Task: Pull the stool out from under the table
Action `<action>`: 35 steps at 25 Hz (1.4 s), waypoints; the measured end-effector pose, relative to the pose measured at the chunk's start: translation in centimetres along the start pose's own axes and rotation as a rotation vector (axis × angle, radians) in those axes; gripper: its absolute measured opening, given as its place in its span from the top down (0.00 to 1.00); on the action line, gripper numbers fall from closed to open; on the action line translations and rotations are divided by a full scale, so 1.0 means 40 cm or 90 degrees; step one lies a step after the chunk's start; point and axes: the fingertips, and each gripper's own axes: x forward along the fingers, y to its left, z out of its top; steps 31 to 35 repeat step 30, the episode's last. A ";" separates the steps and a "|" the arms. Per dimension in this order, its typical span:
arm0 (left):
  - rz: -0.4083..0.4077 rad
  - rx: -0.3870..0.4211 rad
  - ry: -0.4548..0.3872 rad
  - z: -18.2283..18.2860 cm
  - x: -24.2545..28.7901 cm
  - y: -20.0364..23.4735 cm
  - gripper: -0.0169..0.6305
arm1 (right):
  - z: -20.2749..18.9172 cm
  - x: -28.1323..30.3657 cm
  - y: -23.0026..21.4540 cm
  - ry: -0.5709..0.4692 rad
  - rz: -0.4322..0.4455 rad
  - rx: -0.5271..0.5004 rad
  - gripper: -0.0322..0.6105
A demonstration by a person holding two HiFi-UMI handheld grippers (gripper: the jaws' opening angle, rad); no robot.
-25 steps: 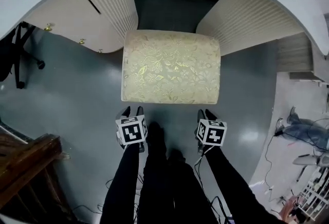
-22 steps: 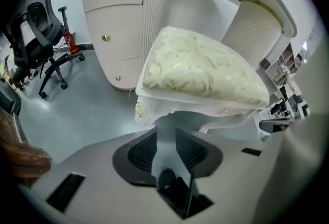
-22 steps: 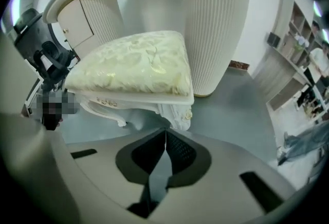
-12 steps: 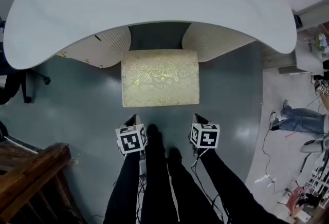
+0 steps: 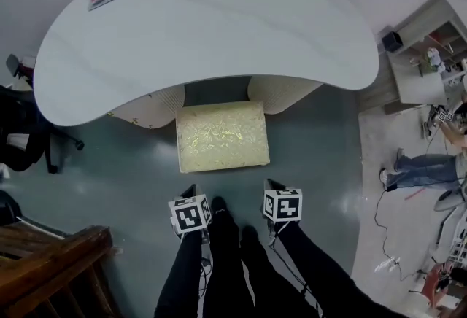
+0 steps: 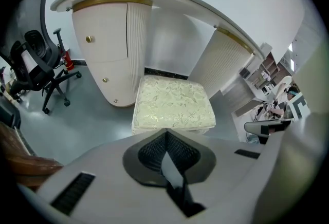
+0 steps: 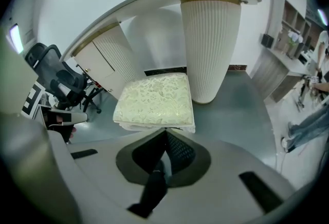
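My sleeves (image 5: 179,269) and trousers (image 5: 230,273) are black. My left tongs (image 5: 189,189) and right tongs (image 5: 271,184) each carry a white cube (image 5: 190,214) printed with black square markers. Their shells are pale grey with dark ribbed pads (image 6: 153,151), and a thin cable (image 5: 274,235) runs from the right one.

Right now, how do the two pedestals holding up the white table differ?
The pedestal nearer the office chair has smooth panels with gold knobs beside its ribbed part; the other pedestal is ribbed throughout, no knobs showing. The knobbed one looks broader, the other a narrower tapering column. Both are cream, gold-banded on top, flanking the stool.
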 end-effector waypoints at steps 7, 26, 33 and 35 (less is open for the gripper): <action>-0.009 -0.002 -0.030 0.033 -0.111 -0.057 0.96 | 0.014 -0.104 0.033 -0.025 0.026 -0.043 0.95; -0.006 -0.024 -0.092 -0.022 -0.359 -0.172 0.96 | -0.023 -0.368 0.030 -0.097 0.082 -0.123 0.95; -0.004 -0.021 -0.091 -0.055 -0.386 -0.207 0.96 | -0.041 -0.414 0.012 -0.090 0.080 -0.134 0.95; -0.004 -0.021 -0.091 -0.055 -0.386 -0.207 0.96 | -0.041 -0.414 0.012 -0.090 0.080 -0.134 0.95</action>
